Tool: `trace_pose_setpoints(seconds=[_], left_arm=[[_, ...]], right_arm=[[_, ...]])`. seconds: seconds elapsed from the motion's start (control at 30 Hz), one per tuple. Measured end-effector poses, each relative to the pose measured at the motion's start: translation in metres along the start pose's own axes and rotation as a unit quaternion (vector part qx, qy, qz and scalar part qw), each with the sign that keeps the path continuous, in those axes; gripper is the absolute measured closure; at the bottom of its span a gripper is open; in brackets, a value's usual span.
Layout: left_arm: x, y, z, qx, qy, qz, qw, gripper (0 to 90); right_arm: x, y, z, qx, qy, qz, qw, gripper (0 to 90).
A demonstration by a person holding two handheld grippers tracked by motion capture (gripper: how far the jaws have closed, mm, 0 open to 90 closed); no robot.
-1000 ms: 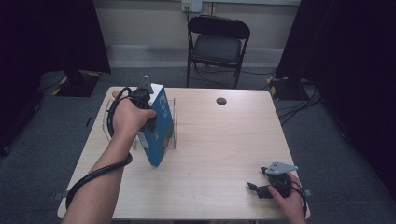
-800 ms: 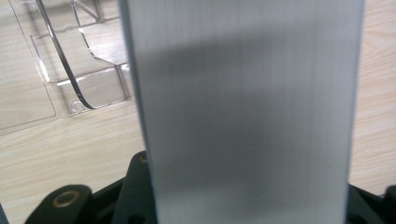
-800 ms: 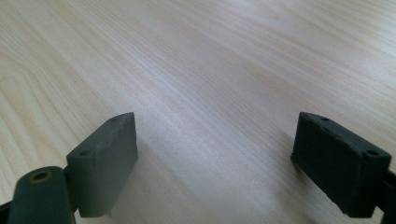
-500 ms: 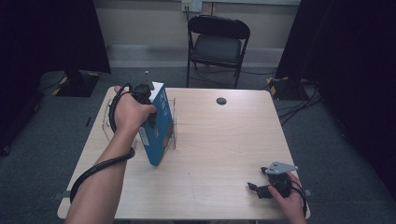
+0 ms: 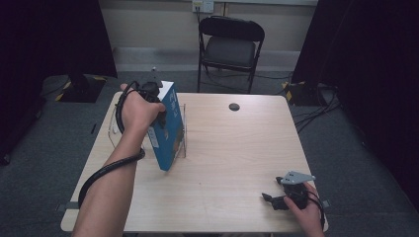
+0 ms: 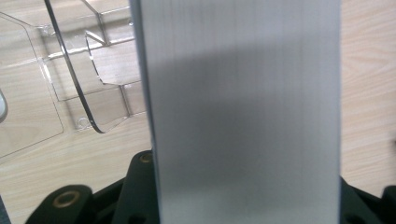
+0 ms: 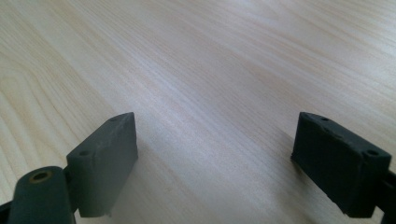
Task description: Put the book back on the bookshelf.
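High view: the left claw is clamped on the top of the blue box, holding it upright at the clear rack at 10 o'clock on the counter, apparently for slotting, while the right claw rests open and empty at 4 o'clock.

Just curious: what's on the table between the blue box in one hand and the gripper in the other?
Nothing: the high view shows bare wooden table between blue box and right gripper.
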State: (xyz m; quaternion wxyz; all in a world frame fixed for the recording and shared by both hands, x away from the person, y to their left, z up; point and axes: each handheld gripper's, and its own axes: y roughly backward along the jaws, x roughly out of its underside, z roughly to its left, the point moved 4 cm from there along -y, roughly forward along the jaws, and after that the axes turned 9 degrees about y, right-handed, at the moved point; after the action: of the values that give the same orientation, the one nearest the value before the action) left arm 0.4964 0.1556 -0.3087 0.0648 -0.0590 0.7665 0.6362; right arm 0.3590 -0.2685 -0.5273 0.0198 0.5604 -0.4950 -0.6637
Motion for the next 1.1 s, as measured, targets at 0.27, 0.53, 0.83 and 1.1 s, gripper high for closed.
trace_pose_setpoints(seconds=[0.27,0.53,0.83,1.1], left_arm=[[-0.007,-0.005,0.001,0.005,0.012,-0.018,0.9998,62.4],[-0.013,-0.015,-0.004,0.0,0.019,-0.032,0.9993,62.3],[-0.01,-0.02,0.001,0.007,0.029,-0.047,0.9984,62.1],[-0.005,-0.022,0.004,0.003,0.019,-0.044,0.9988,61.8]], right_arm=[[0.0,0.0,0.0,0.0,0.0,-0.001,1.0,13.1],[0.0,0.0,0.0,-0.001,0.001,-0.001,1.0,13.1],[0.0,0.0,0.0,0.0,0.0,-0.001,1.0,13.1],[0.0,0.0,0.0,0.001,0.0,-0.001,1.0,13.1]])
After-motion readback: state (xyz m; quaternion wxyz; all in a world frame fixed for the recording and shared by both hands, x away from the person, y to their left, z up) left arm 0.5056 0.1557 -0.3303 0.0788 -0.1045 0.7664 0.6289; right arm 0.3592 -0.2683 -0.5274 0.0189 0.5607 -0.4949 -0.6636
